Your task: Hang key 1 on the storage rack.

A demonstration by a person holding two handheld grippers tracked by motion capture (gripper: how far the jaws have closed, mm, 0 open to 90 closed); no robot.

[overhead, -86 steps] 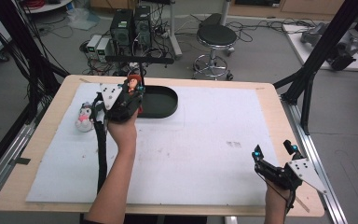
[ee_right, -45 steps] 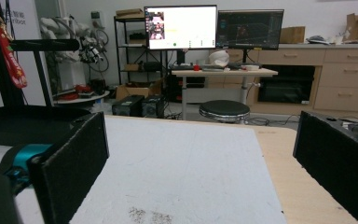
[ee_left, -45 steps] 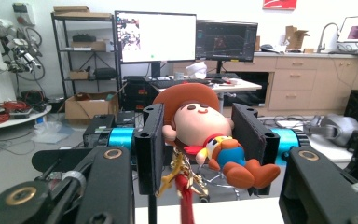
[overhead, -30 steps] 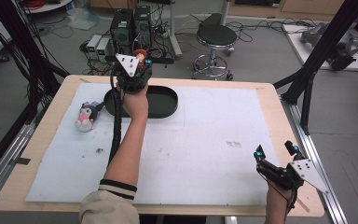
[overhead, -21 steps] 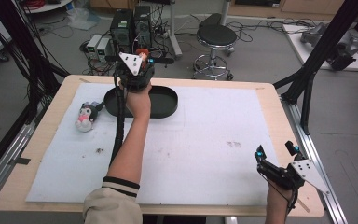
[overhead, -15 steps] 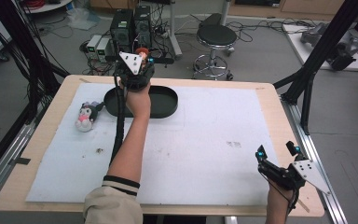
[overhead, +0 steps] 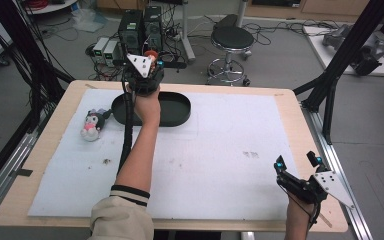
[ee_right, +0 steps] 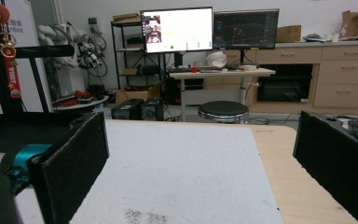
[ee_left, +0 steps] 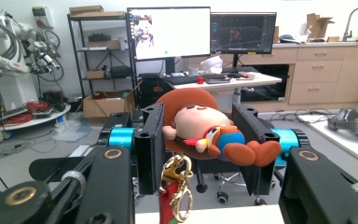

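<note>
Since the earliest high view the left gripper (overhead: 147, 62) has lifted off the table and moved toward the far edge, carrying the cowboy doll keychain (ee_left: 209, 133) with it; over the last second it has held still. Its jaws are clamped on the doll, which lies across them with its hat toward one pad and its legs toward the other, the red strap and gold clasp (ee_left: 177, 186) dangling straight down below the grip. The black oval tray (overhead: 172, 107) sits just under and slightly nearer the person than this gripper, so I judge the coming move is a short drop down and back. The right gripper (overhead: 296, 165) rests well apart at the near right corner, jaws spread wide with nothing between them. The plush toy (overhead: 91, 126) lies left of the tray.
</note>
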